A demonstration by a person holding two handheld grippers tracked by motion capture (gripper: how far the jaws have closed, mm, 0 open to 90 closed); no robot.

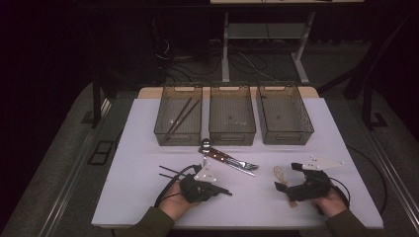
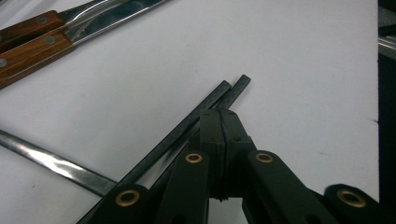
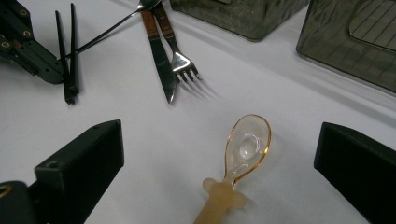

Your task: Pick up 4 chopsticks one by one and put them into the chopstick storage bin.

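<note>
My left gripper (image 1: 219,190) (image 2: 219,114) rests low on the white table, jaws shut pad to pad with nothing between them. A pair of black chopsticks (image 1: 168,172) (image 2: 187,126) (image 3: 69,60) lies on the table right against it, passing beneath its jaws, tips just past the jaw tips. My right gripper (image 1: 287,177) (image 3: 219,133) stands open at the right. A clear amber plastic spoon (image 1: 280,173) (image 3: 246,144) lies flat between its wide-apart jaws, touching neither pad.
A wooden-handled knife (image 1: 228,160) (image 3: 159,51) and fork (image 3: 180,58) lie mid-table, with a metal spoon (image 1: 204,150) (image 2: 51,163) beside them. Three smoky bins (image 1: 178,138) (image 1: 232,137) (image 1: 285,137) line the far side; the left one holds more chopsticks (image 1: 182,114).
</note>
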